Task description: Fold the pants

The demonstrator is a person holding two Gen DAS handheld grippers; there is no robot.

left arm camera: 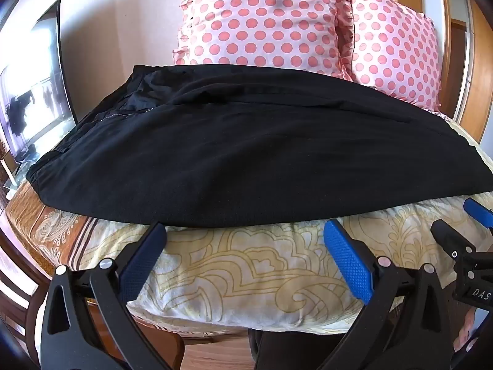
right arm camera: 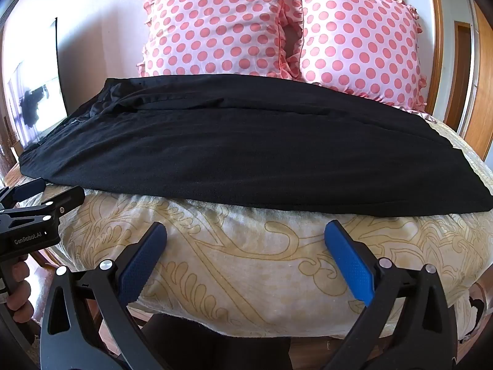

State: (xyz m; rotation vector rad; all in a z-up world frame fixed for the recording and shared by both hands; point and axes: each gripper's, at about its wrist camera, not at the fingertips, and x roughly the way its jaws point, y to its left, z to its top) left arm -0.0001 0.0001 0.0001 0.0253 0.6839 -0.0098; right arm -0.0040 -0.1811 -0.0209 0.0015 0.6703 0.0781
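Black pants on bedspread, left gripper, right gripper wide apart, empty

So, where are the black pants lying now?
The black pants lie flat across the patterned bedspread, in front of the two polka-dot pillows, just beyond both open grippers.

A bare strip of patterned bedcover lies open in front of the black pants, where both wide-spread grippers hover, while behind the pants two polka-dot pillows block the way and a screen stands to their left.
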